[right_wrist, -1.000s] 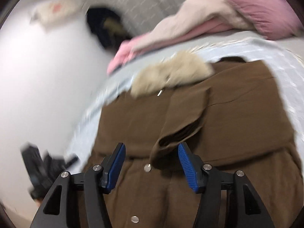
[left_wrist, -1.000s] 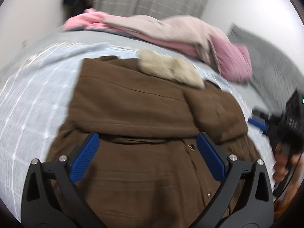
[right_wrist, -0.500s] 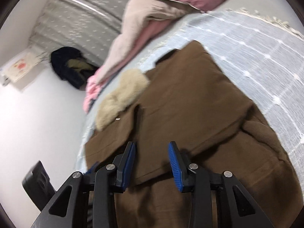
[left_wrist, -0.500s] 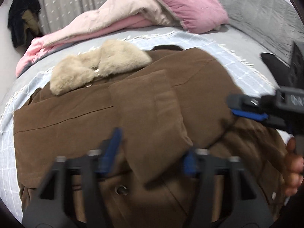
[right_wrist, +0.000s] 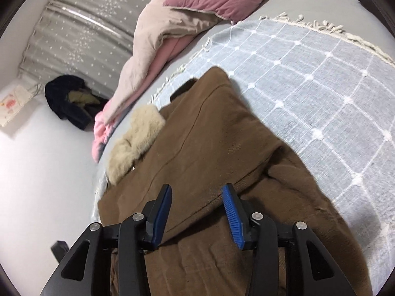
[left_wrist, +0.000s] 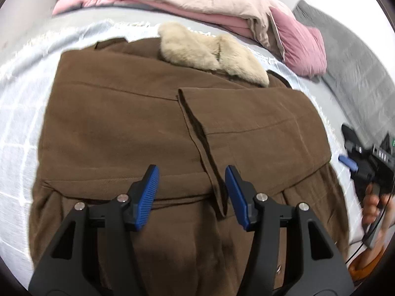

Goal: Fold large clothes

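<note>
A large brown coat (left_wrist: pixel 148 123) with a beige fur collar (left_wrist: pixel 212 51) lies flat on a light blue checked blanket (left_wrist: pixel 19 113). Both sleeves are folded in across its chest. My left gripper (left_wrist: pixel 191 194) is open and empty, hovering over the coat's waist near the folded sleeve's cuff. My right gripper (right_wrist: pixel 196 212) is open and empty over the coat (right_wrist: pixel 209 148) on its right side. The right gripper also shows in the left wrist view (left_wrist: pixel 348 161) at the coat's right edge, held in a hand.
Pink and beige bedding (left_wrist: pixel 222 7) is piled at the bed's far side. A grey quilt (left_wrist: pixel 358 61) lies to the right. In the right wrist view there is a curtain (right_wrist: pixel 81 24), a dark garment (right_wrist: pixel 66 101) hanging by the wall, and bare blanket (right_wrist: pixel 321 86) to the right.
The left gripper has pulled back toward the coat's waist and its jaws have spread. The right gripper has shifted right to the coat's edge. The coat lies as before.
</note>
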The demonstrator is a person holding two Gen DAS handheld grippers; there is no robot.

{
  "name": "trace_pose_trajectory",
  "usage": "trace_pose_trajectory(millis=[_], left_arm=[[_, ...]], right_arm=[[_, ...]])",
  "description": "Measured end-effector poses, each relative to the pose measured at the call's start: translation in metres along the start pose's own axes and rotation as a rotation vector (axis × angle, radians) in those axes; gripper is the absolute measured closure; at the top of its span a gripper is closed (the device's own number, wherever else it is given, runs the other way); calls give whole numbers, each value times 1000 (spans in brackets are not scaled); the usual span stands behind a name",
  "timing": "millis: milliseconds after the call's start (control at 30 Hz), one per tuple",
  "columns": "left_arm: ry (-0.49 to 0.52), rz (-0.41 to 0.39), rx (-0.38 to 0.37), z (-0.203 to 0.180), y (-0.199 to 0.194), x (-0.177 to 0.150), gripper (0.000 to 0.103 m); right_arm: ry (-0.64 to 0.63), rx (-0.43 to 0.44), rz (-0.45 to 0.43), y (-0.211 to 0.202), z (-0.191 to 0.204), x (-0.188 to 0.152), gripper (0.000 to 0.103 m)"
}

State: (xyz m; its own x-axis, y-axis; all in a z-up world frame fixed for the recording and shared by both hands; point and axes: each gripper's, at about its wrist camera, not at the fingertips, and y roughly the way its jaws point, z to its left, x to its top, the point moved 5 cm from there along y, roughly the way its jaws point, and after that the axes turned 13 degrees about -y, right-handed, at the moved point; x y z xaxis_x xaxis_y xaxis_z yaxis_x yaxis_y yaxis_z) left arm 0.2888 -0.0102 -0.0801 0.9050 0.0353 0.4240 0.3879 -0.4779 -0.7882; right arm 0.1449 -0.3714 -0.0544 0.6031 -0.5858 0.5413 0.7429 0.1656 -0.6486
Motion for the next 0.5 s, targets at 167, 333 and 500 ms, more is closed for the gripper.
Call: trace_pose_trajectory(millis=[167, 333, 500], left_arm=[[-52, 42, -65, -19, 33, 8, 55], [-87, -37, -31, -35, 38, 20, 93], [4, -251, 141, -45, 3, 49, 90]], right_arm=[[16, -29, -26, -14, -7, 5, 57], [15, -97, -69, -24, -20, 15, 55], [6, -180, -51, -17, -37, 18, 55]])
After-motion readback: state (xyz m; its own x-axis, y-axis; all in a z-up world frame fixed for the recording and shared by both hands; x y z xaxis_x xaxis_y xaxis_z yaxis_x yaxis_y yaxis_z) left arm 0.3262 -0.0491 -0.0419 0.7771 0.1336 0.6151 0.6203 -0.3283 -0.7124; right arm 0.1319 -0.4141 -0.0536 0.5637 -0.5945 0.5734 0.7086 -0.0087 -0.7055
